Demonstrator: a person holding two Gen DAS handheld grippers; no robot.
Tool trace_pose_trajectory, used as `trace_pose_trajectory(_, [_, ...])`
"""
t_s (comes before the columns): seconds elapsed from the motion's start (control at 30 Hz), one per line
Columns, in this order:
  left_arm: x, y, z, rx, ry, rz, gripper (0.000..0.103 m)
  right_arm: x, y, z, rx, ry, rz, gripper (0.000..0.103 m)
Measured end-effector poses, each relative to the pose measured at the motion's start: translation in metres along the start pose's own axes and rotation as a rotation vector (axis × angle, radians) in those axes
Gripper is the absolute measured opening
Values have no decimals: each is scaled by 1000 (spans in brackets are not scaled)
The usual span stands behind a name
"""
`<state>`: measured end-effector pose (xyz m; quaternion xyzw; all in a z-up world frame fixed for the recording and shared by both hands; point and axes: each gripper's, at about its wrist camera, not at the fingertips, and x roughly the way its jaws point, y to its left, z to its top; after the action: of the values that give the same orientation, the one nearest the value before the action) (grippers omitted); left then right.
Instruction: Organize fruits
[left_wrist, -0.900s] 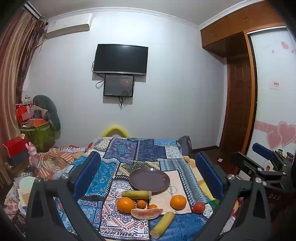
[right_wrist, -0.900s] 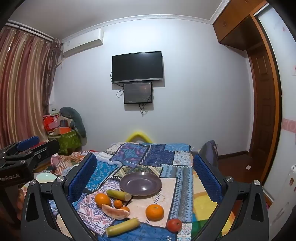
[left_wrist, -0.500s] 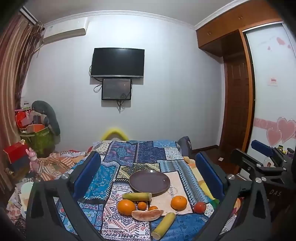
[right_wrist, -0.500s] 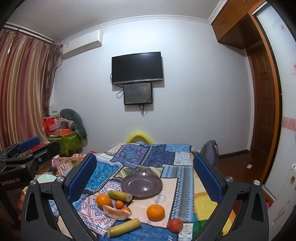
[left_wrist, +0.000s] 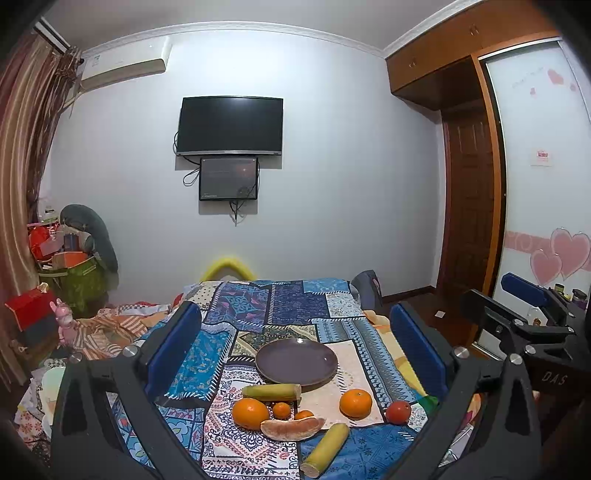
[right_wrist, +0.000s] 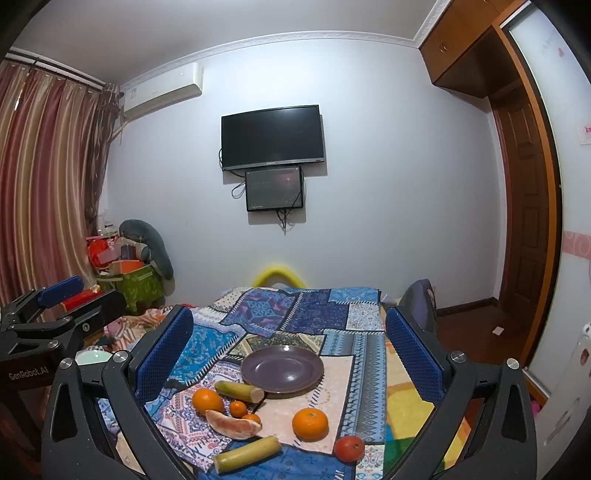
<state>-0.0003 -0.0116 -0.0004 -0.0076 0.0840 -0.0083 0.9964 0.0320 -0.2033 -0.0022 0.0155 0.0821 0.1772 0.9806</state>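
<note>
A bed (left_wrist: 280, 314) with a patchwork quilt (right_wrist: 295, 314) holds all the fruit. A dark plate (left_wrist: 296, 361) sits in the middle with nothing on it. Just in front of it lie two cane sticks (left_wrist: 272, 391) (left_wrist: 325, 448), two big oranges (left_wrist: 250, 412) (left_wrist: 355, 403), a pomelo slice (left_wrist: 292, 428), a red fruit (left_wrist: 398, 411) and two tiny oranges (left_wrist: 281, 410) (left_wrist: 303, 414). The left gripper (left_wrist: 295, 354) and the right gripper (right_wrist: 288, 354) both hang above the bed, spread wide with nothing between the pads.
</note>
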Motion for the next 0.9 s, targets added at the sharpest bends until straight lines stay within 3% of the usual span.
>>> trace_pose_trajectory(0.9, [-2, 4, 3, -11, -5, -5, 103, -1, 0, 0, -3, -6, -4, 103])
